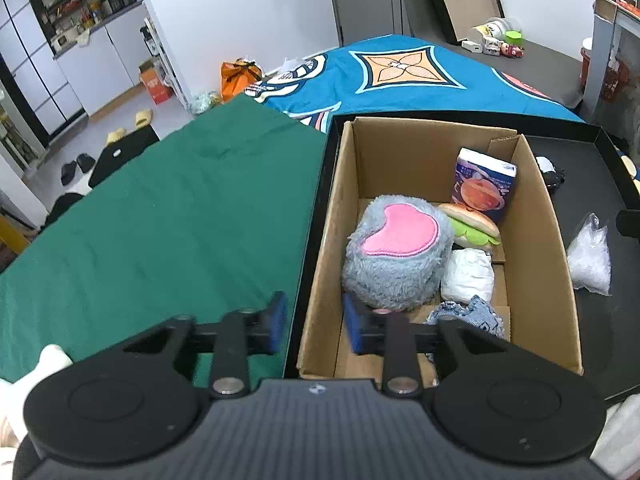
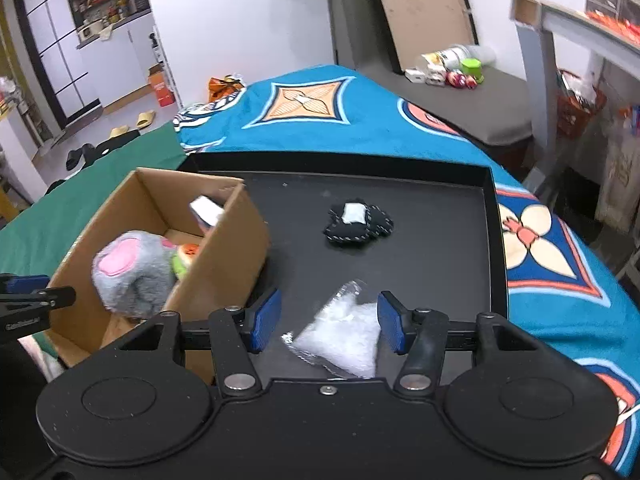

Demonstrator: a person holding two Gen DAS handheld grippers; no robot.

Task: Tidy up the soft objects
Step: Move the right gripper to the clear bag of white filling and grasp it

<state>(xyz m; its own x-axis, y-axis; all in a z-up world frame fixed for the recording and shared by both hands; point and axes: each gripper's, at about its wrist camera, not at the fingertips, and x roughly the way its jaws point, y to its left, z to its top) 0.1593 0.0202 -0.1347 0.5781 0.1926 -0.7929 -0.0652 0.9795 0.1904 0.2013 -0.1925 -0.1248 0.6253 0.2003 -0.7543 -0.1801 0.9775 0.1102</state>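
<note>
box: cardboard box [image 1: 556,248] sits on the black tray [image 2: 490,216], already holding a grey plush [image 1: 394,256], a toy sandwich [image 1: 472,226], a tissue pack [image 1: 482,186], a white bundle [image 1: 468,276] and some blue cloth [image 1: 476,314]

left gripper [image 1: 316,328]: jaws apart, nothing between them, straddling the box's near left wall by the plush

right gripper [image 2: 326,328]: jaws apart with the clear plastic bag [image 2: 344,338] lying between them on the tray, pads not pressing it as far as I can tell

still out: the bag plus a black pouch [image 2: 358,222] further back on the tray

what could go wrong: bag looks slippery and floppy, so imo a shallow pinch grabs only film and it slides out mid-lift

also: box is getting crowded, stuff dropped on top of the plush might roll off
</note>
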